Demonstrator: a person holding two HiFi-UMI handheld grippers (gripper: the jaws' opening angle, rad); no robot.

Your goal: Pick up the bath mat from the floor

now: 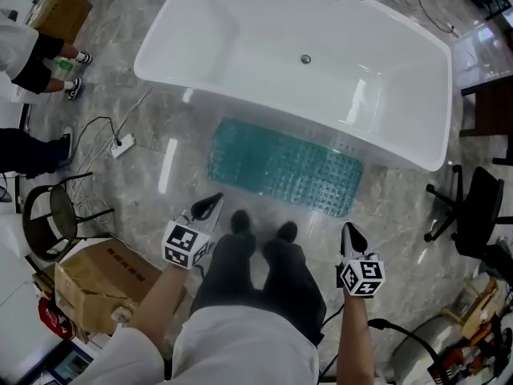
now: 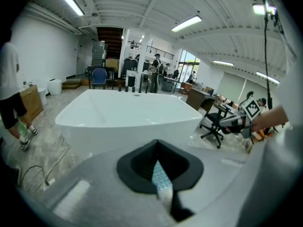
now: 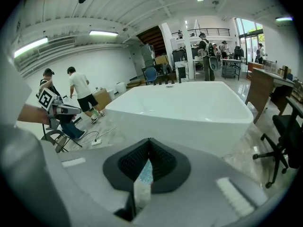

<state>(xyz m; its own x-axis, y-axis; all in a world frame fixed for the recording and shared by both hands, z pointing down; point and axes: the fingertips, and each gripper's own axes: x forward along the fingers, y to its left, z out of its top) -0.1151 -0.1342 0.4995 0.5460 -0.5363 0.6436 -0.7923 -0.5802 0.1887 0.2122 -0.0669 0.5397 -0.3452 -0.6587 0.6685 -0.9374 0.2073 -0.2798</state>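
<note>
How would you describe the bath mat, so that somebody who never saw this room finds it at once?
Find the big white bathtub on the grey marble floor. Along its near side, between it and the person's black shoes, lies the bath mat. It is the only blue-green thing there: a flat rectangle covered with small bumps.

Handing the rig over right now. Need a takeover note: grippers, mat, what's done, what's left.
Left gripper: jaws shut, nothing in them, held up in front of the person.
Right gripper: the same, jaws shut and empty.
Bath mat: lies flat on the floor along the near side of the bathtub, just ahead of the person's shoes. Neither gripper touches it.
Done: nothing yet; the mat is not picked up.
Left: open the jaws, reach down, probably to the mat's near edge, grip it and lift it off the floor.
</note>
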